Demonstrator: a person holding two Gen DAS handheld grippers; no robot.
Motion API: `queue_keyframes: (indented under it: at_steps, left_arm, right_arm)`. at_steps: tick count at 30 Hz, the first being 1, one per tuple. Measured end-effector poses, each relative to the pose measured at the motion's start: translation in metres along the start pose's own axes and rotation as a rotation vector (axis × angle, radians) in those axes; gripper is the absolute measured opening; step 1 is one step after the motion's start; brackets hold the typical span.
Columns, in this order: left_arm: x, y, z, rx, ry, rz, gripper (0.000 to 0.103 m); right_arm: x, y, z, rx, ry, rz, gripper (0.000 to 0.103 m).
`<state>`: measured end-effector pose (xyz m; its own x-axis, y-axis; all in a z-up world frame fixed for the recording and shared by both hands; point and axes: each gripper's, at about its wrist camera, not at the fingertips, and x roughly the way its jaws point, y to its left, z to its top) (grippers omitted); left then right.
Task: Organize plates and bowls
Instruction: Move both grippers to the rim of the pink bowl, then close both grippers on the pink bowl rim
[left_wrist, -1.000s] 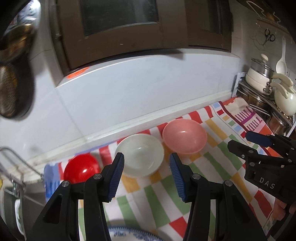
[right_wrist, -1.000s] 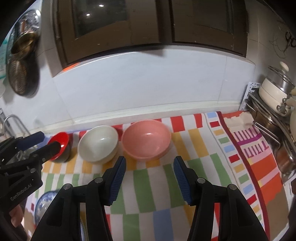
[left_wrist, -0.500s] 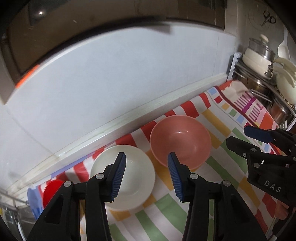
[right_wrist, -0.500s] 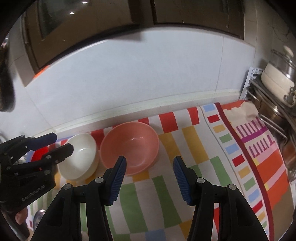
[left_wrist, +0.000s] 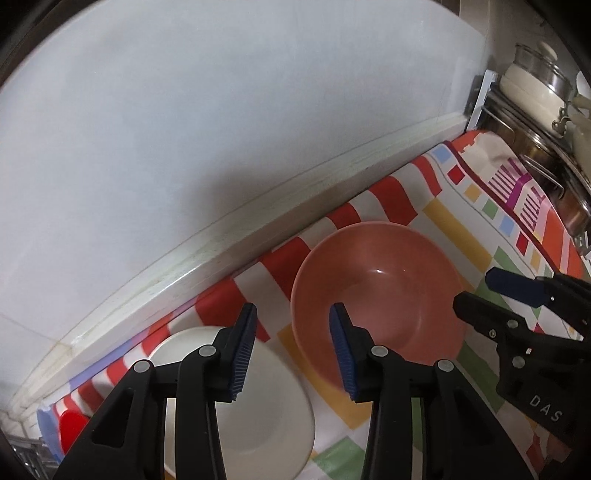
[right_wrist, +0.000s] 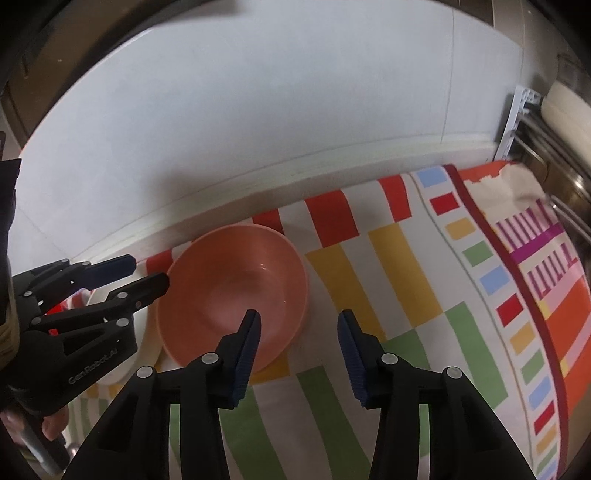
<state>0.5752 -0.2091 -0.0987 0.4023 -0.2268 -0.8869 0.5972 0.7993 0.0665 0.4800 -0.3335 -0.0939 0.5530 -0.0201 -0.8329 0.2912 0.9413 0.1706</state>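
A pink bowl (left_wrist: 380, 291) sits upright on the striped cloth near the wall; it also shows in the right wrist view (right_wrist: 236, 291). A white bowl (left_wrist: 273, 413) sits just left of it, and a red bowl (left_wrist: 72, 430) lies further left, mostly hidden. My left gripper (left_wrist: 291, 343) is open, straddling the pink bowl's left rim from above. My right gripper (right_wrist: 299, 339) is open, straddling the pink bowl's right rim. Each gripper shows in the other's view: the right one (left_wrist: 480, 291) and the left one (right_wrist: 147, 273).
The colourful striped cloth (right_wrist: 406, 266) covers the counter up to the white tiled wall (left_wrist: 258, 110). A metal rack with pots and a lidded white pot (left_wrist: 532, 88) stands at the right end.
Both grippers have moved forward and down toward the pink bowl, which now looms larger. The window and hanging pans have left view. Both stay open.
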Motion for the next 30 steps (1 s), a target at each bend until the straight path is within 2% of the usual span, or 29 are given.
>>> queue_keyframes:
  at_steps: [9,17,19,30]
  left_arm:
    - [0.034,-0.006,0.010,0.022,0.078,-0.039,0.031]
    - [0.053,-0.014,0.015,0.048,0.112,-0.007,0.019]
    - [0.057,-0.014,0.015,0.043,0.119,-0.001,0.019]
    - [0.044,-0.018,0.010,0.021,0.116,0.003,0.018]
  right_arm:
    - [0.027,-0.003,0.000,0.036,0.078,0.035,0.034]
    - [0.037,-0.001,-0.003,0.053,0.118,0.042,0.025]
    - [0.039,0.001,-0.004,0.049,0.124,0.040,0.020]
    - [0.032,-0.006,-0.001,0.089,0.123,0.043,0.016]
